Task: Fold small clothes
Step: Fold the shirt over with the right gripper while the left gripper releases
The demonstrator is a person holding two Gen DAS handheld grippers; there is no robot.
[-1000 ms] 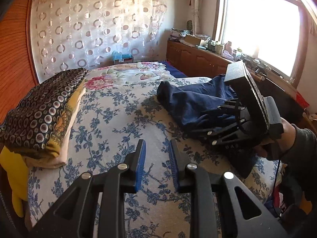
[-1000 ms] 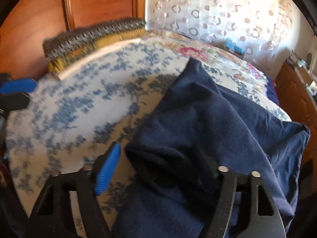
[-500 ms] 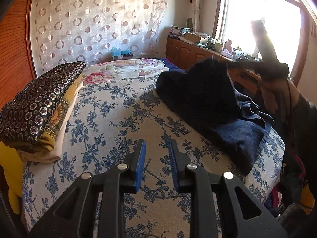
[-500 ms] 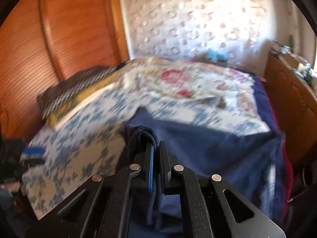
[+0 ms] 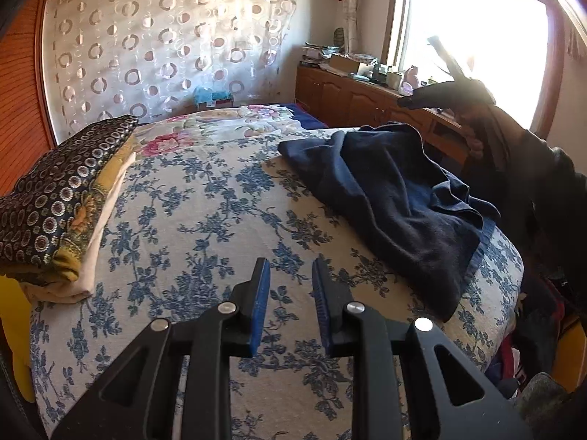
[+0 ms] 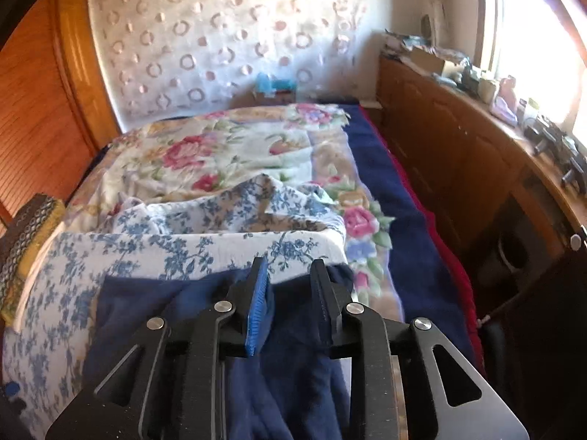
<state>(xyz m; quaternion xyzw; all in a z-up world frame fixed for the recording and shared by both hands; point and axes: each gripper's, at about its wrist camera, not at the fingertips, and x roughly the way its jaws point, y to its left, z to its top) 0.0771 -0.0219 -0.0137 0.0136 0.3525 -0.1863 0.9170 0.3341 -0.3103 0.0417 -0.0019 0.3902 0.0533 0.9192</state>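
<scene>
A dark navy garment (image 5: 389, 198) lies spread and rumpled on the right side of the blue-flowered bedspread (image 5: 205, 227). My left gripper (image 5: 290, 300) is open and empty, hovering over the near middle of the bed, left of the garment. My right gripper (image 6: 288, 300) is open above the garment (image 6: 176, 311); cloth lies below and between its fingers, and I cannot tell if they touch. In the left wrist view the right gripper (image 5: 422, 97) shows blurred, held high above the garment's far right edge.
A folded stack of patterned cloths (image 5: 62, 198) lies at the bed's left side. A rose-patterned blanket (image 6: 227, 150) covers the far end. A wooden cabinet (image 6: 477, 161) with clutter runs along the right under the window. A wooden wardrobe (image 6: 40, 102) stands at left.
The right gripper closed on the navy garment and lifted it, then opened and rose; the garment now lies flatter and more spread. The left gripper barely moved.
</scene>
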